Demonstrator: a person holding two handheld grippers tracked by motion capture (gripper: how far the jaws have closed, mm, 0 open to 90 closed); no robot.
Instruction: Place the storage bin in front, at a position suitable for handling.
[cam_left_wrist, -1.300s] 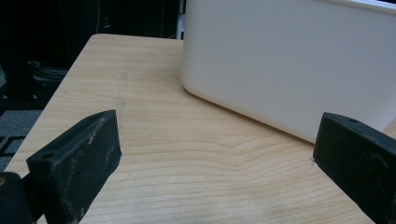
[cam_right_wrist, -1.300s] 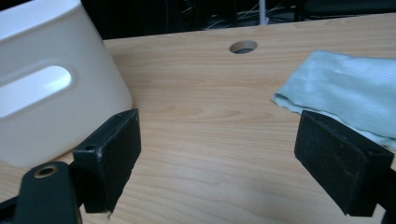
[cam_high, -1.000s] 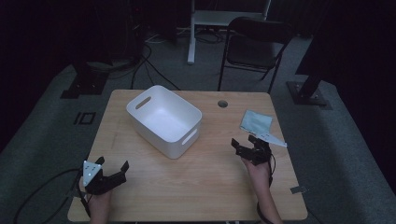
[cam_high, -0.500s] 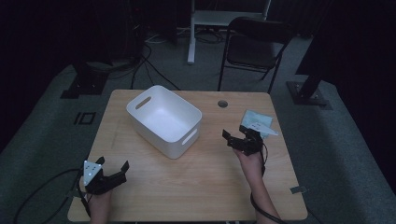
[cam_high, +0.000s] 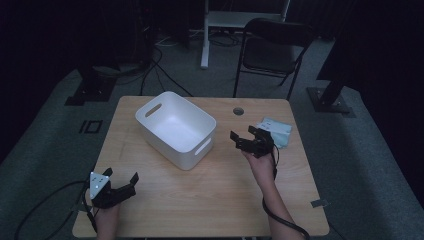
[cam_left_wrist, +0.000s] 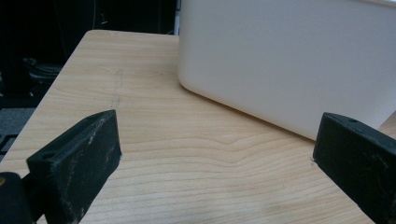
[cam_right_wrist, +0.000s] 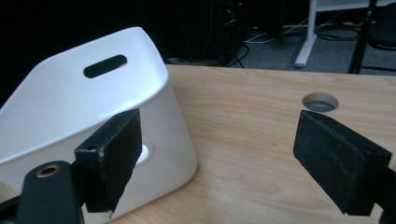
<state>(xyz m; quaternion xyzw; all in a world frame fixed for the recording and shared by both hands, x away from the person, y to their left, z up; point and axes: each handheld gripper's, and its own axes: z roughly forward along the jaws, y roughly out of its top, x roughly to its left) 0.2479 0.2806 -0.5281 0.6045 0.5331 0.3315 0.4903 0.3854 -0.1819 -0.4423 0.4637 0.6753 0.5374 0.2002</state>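
Dim room around wooden table (cam_high: 215, 195), white bin (cam_high: 176, 128) central, right gripper (cam_high: 248, 137) jaws spread, partly covering pale packet (cam_high: 278, 133), left gripper (cam_high: 121, 181) jaws spread, empty.

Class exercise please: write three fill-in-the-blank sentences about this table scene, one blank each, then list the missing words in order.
1. The white bin stands on the table and holds ____ inside.
2. Both the left claw and the right claw have their jaws ____.
3. The pale blue packet lies near the table's ____ edge, beside the right claw.

Missing words: nothing; open; right
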